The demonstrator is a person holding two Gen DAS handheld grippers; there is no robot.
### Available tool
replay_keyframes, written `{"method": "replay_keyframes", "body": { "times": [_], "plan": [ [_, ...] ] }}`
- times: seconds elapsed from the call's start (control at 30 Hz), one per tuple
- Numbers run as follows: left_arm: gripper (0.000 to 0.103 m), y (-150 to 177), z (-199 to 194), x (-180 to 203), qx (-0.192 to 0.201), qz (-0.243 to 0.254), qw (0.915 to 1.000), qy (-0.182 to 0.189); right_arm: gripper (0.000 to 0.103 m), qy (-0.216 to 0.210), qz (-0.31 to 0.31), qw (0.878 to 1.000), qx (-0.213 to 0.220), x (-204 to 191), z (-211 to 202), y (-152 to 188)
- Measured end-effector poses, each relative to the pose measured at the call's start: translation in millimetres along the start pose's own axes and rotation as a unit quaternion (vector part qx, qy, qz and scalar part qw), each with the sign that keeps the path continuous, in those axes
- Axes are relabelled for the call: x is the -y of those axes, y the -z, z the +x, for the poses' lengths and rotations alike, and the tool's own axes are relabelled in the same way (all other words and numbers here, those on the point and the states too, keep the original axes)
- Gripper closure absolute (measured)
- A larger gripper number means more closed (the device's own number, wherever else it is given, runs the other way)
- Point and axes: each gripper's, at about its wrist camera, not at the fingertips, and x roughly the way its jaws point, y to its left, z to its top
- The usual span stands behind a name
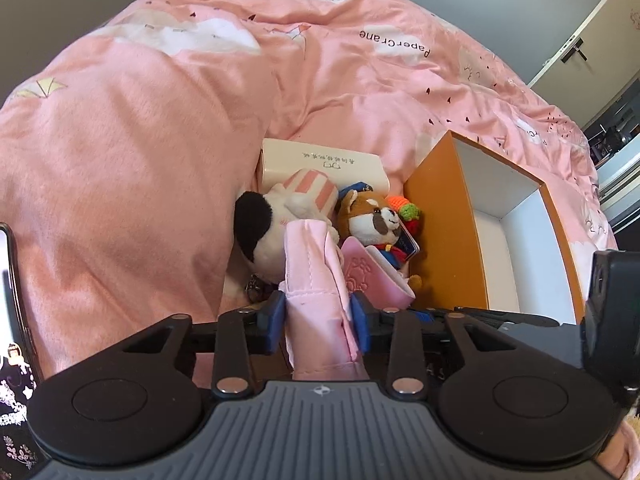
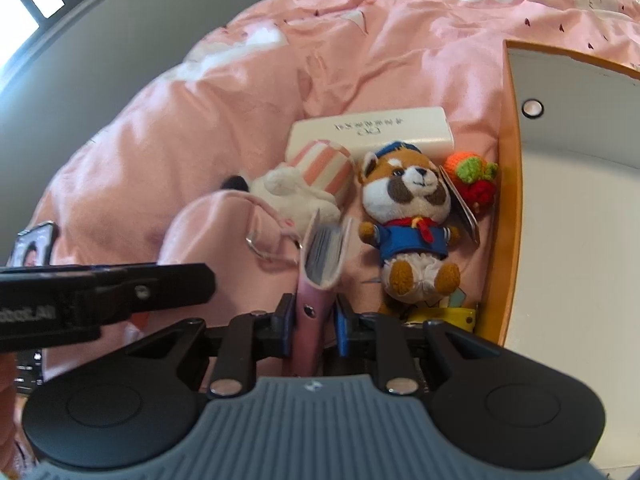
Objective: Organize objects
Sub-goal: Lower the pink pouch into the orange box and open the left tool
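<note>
My left gripper (image 1: 319,322) is shut on a pale pink fabric pouch (image 1: 316,280), held above the pink bed. My right gripper (image 2: 311,326) is shut on a small pink notebook (image 2: 320,264), its pages fanned open; the notebook also shows in the left wrist view (image 1: 372,276). Just beyond lie a raccoon plush in a blue sailor suit (image 2: 412,216), a white plush with a striped pink hat (image 2: 312,180), a cream box (image 2: 372,130) and a knitted orange, green and red toy (image 2: 474,178). An orange box with a white inside (image 1: 500,216) stands open at the right.
The pink duvet (image 1: 160,160) bulges high at the left. A phone (image 1: 12,320) stands at the far left edge. A yellow strap (image 2: 444,314) lies by the orange box's wall (image 2: 508,200). A door and furniture show at the far right (image 1: 576,52).
</note>
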Motion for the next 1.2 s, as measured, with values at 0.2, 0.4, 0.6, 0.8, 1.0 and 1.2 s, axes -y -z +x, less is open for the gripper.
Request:
{"method": "replay_keyframes", "body": {
  "times": [0.2,0.4,0.6,0.8,1.0,1.2],
  "plan": [
    [0.070,0,-30,21,0.068,0.037,0.9969,-0.015,0.083,-0.021,0.012,0.999,0.044,8,-36,-8],
    [0.070,-8,-61,54,0.135,0.067,0.9885,0.007,0.083,-0.046,0.048,0.991,0.114,33,-105,-20],
    [0.070,-16,-64,103,0.162,0.095,0.9799,0.066,0.083,-0.002,0.075,0.984,0.159,65,-170,-16],
    [0.070,1,-19,154,0.097,0.145,0.9779,0.115,0.083,0.046,0.089,0.989,0.112,102,-185,-3],
    [0.070,25,37,162,0.025,0.173,0.9813,0.079,0.083,0.026,0.118,0.993,0.013,137,-159,7],
    [0.070,38,56,163,-0.002,0.196,0.9794,0.049,0.083,-0.002,0.138,0.989,-0.049,153,-125,-3]
  ]
}}
